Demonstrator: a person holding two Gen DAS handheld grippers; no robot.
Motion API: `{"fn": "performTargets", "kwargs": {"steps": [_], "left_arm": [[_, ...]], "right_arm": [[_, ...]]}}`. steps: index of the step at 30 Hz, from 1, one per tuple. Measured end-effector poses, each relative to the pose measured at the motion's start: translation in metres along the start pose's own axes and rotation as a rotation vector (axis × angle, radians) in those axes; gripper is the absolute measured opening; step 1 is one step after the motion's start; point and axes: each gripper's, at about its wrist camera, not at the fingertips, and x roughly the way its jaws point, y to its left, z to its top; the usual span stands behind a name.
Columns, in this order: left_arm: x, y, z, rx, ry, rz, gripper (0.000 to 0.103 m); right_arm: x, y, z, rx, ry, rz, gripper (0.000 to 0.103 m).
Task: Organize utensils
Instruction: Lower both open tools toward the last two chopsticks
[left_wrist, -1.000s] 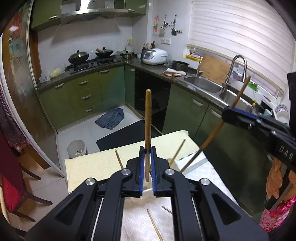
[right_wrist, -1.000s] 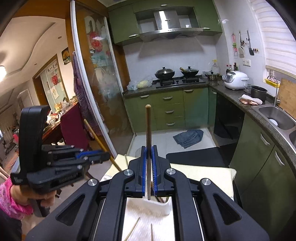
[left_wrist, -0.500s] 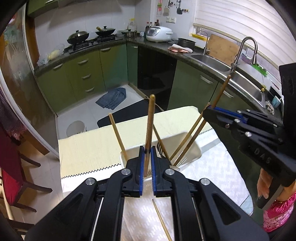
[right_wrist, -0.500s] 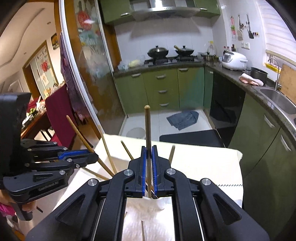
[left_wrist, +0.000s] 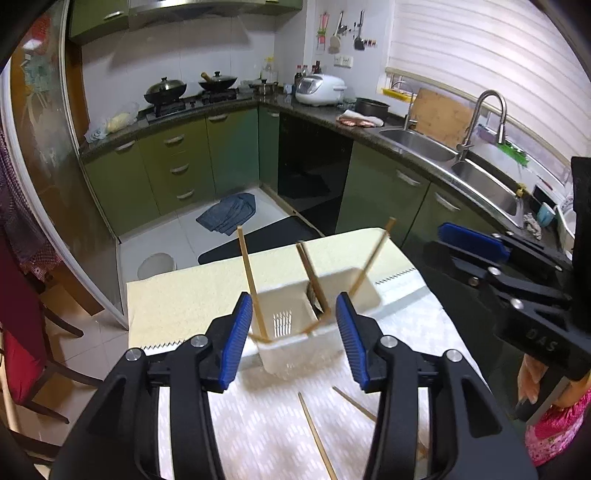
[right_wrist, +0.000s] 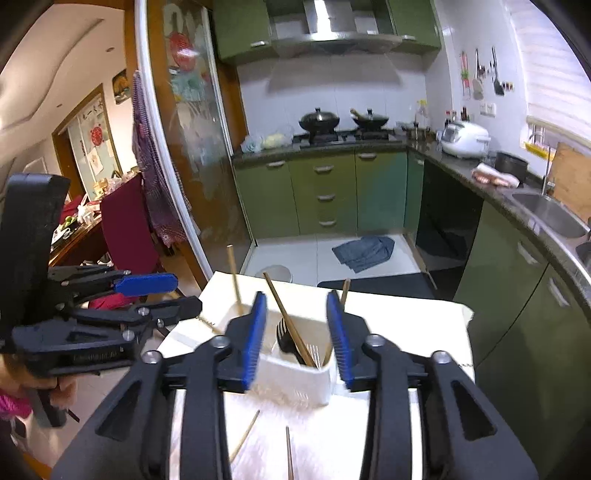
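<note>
A white utensil holder (left_wrist: 295, 332) stands on the white table cloth, with several wooden chopsticks (left_wrist: 251, 280) leaning in it. In the right wrist view the holder (right_wrist: 295, 373) also holds a black fork (right_wrist: 284, 332). My left gripper (left_wrist: 293, 332) is open and empty, just above the holder. My right gripper (right_wrist: 295, 332) is open and empty over the holder; it also shows at the right of the left wrist view (left_wrist: 480, 251). Loose chopsticks (left_wrist: 317, 435) lie on the cloth near me, also seen in the right wrist view (right_wrist: 290, 454).
The small table has a cream cloth (left_wrist: 192, 288) at its far end and drops off to the kitchen floor. Green cabinets (left_wrist: 388, 199) and a sink (left_wrist: 417, 144) run along the right. A red chair (right_wrist: 125, 229) stands at the left.
Both grippers have opened and let go of their chopsticks, which now stand in the holder. Both grippers have tilted up slightly above the holder.
</note>
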Motion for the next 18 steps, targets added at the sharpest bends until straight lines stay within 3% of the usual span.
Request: {"fn": "performTargets", "kwargs": {"steps": [1, 3, 5, 8, 10, 12, 17, 18], "left_arm": [[-0.006, -0.003, -0.007, 0.003, 0.009, -0.003, 0.048], [-0.01, -0.01, -0.035, 0.009, 0.072, -0.016, 0.063], [-0.001, -0.016, -0.063, 0.019, 0.144, -0.029, 0.065], [0.035, -0.025, -0.116, 0.032, 0.32, -0.033, 0.065], [0.069, -0.026, -0.148, -0.002, 0.456, -0.04, 0.065], [0.092, -0.024, -0.166, -0.041, 0.524, -0.022, 0.065], [0.126, -0.025, -0.171, -0.08, 0.532, 0.037, 0.063], [0.13, -0.026, -0.17, -0.09, 0.528, 0.042, 0.055]], "right_arm": [[-0.01, 0.0, -0.005, -0.003, 0.001, 0.002, 0.04], [-0.027, 0.001, -0.023, -0.016, 0.025, -0.004, 0.045], [-0.036, -0.001, -0.05, -0.034, 0.086, -0.028, 0.046], [-0.039, -0.011, -0.089, -0.035, 0.181, -0.049, 0.046], [-0.039, -0.02, -0.113, -0.022, 0.226, -0.065, 0.048], [-0.039, -0.03, -0.132, 0.007, 0.257, -0.064, 0.048], [-0.051, -0.058, -0.167, 0.076, 0.273, -0.082, 0.048], [-0.052, -0.062, -0.172, 0.078, 0.281, -0.088, 0.048]]}}
